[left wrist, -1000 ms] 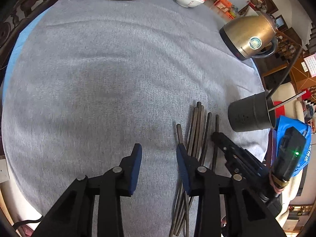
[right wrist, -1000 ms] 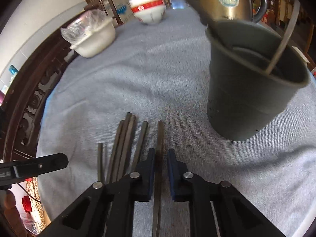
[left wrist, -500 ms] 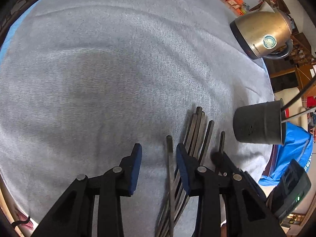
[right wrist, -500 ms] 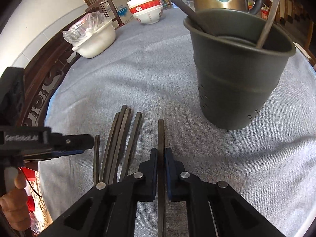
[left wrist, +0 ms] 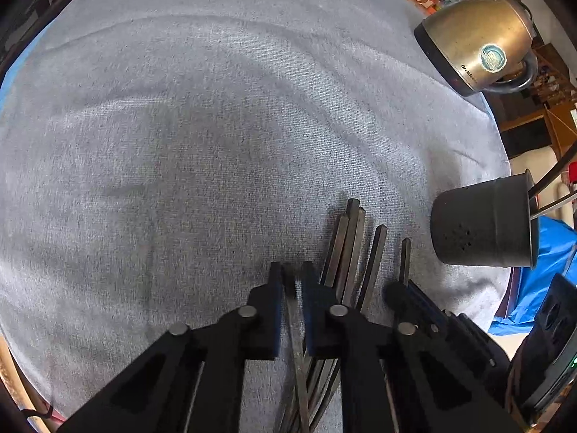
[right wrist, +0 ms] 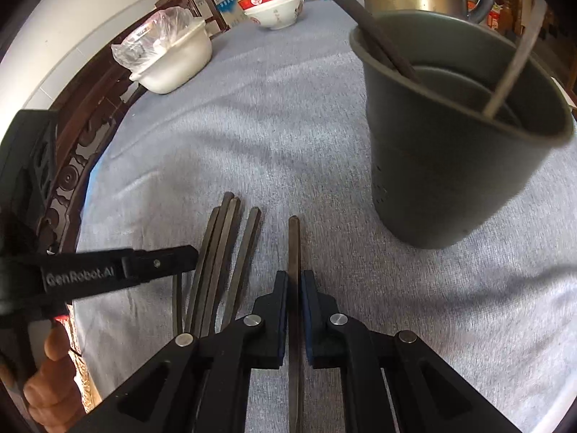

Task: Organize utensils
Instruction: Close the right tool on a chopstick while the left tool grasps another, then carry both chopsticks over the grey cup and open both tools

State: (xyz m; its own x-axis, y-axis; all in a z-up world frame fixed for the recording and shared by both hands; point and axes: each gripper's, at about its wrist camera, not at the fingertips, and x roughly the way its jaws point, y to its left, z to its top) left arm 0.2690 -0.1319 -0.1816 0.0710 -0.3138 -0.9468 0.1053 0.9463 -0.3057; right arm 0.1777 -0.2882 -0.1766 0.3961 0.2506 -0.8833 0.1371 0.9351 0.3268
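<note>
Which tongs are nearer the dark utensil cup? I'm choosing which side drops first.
Right. The right tongs sit just beside the dark utensil cup; the left tongs are beyond the chopstick pile.

Six chopsticks (right wrist: 230, 252), one holder (right wrist: 450, 166), two bowls (right wrist: 274, 3).

Bright daylight, soft shadows, fisheye-warped dark edges, slight blur.

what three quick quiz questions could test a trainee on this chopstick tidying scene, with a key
1. True or false: the right tool is shut on a chopstick.
2. Which holds upright utensils: A the white bowl, B the dark cup, C the kettle?
3. What does the left tool grip?

Key: 1 true. 2 B. 3 The leftmost chopstick; its jaws have just been closing on it.
</note>
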